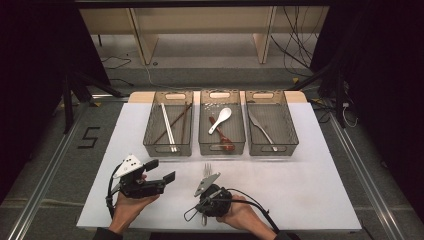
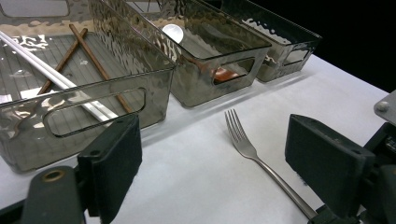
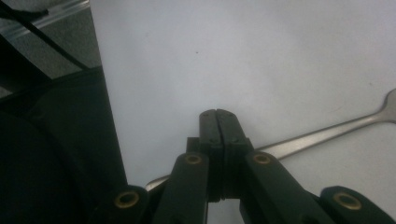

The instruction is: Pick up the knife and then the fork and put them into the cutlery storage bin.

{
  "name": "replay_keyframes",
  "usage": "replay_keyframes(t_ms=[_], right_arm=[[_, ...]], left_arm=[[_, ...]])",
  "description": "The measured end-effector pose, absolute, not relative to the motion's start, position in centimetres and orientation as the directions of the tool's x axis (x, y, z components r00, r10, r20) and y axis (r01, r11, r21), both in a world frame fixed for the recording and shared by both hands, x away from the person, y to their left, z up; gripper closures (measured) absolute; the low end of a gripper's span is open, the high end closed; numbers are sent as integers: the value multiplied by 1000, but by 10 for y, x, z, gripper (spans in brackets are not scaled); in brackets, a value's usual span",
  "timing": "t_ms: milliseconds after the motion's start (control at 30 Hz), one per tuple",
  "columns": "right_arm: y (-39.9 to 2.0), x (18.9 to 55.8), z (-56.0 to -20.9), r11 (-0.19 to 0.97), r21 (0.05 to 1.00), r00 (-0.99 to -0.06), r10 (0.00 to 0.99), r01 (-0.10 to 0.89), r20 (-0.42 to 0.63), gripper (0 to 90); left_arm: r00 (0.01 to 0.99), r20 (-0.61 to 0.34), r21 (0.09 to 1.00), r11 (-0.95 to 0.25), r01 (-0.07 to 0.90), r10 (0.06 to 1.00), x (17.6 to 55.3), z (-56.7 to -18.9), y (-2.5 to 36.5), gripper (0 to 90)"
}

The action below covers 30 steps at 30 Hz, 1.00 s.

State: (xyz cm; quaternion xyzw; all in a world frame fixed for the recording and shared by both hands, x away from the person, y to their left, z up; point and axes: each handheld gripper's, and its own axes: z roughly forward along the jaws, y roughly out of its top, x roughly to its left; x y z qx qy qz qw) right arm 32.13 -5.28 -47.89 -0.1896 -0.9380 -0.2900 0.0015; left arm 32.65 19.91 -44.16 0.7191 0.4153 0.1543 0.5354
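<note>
1. White covering lies over the bench (image 1: 310,190), with dark floor and cables beyond its far edge.
2. Three clear grey bins stand side by side along the far half of the bench.
3. Left bin (image 1: 168,125) holds white chopsticks (image 1: 169,128) and brown chopsticks (image 1: 174,124).
4. Middle bin (image 1: 222,122) holds a white spoon (image 1: 221,119) and a brown spoon (image 1: 222,136).
5. Right bin (image 1: 271,122) holds a knife (image 1: 261,129).
6. A metal fork (image 2: 243,142) lies flat on the bench in front of the middle bin, tines pointing towards the bins and handle running back towards the person.
7. The right gripper (image 3: 217,122) sits over the fork's handle, pointing down at the bench; its fingers are pressed together with no gap between them, and the handle passes just behind them in the right gripper view. Whether they pinch the handle cannot be told.
8. The left gripper (image 1: 161,170) is held near the bench's front edge, to the left of the fork and apart from it; its fingers (image 2: 116,161) stand wide apart with nothing between them.
</note>
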Motion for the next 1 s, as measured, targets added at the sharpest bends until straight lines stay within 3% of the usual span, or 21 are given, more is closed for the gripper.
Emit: replay_keyframes(t_ms=[400,1000], right_arm=[[-73,323,-472,799,485,-928,366,355,76,900],[-124,343,-466,790,423,-882,467,444,53,900]], left_arm=[[604,-227,898,-75,433,764,326,-442,199,185],[607,-222,897,-84,434,764,327,-442,199,185]])
